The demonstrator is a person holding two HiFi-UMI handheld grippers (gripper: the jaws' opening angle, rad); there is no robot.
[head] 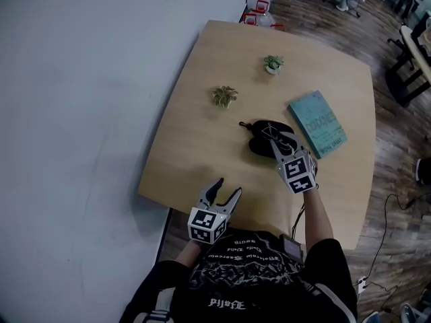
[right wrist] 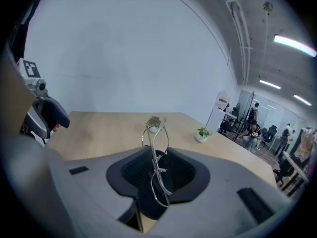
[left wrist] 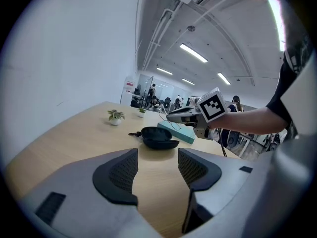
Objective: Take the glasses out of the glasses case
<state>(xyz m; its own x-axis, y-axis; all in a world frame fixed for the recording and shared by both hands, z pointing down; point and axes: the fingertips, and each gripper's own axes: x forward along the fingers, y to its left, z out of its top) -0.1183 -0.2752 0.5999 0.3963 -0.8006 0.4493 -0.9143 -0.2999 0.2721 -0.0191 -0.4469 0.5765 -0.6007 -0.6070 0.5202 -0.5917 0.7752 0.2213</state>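
The black glasses case [head: 262, 143] lies open in the middle of the wooden table [head: 195, 147]; it also shows in the left gripper view [left wrist: 158, 138]. My right gripper [head: 281, 147] hangs just above the case, shut on thin wire-framed glasses [right wrist: 156, 152]. The glasses stand on edge between its pads [right wrist: 130, 175] and show faintly from the head view [head: 274, 134]. My left gripper [head: 224, 192] is open and holds nothing, near the table's front edge, well short of the case. From its own view [left wrist: 157, 167] only bare tabletop shows between the jaws.
A teal book [head: 318, 123] lies right of the case. Two small potted plants [head: 225, 96] [head: 273, 64] stand farther back. A white wall runs along the table's left side. Chairs and cables are on the floor to the right.
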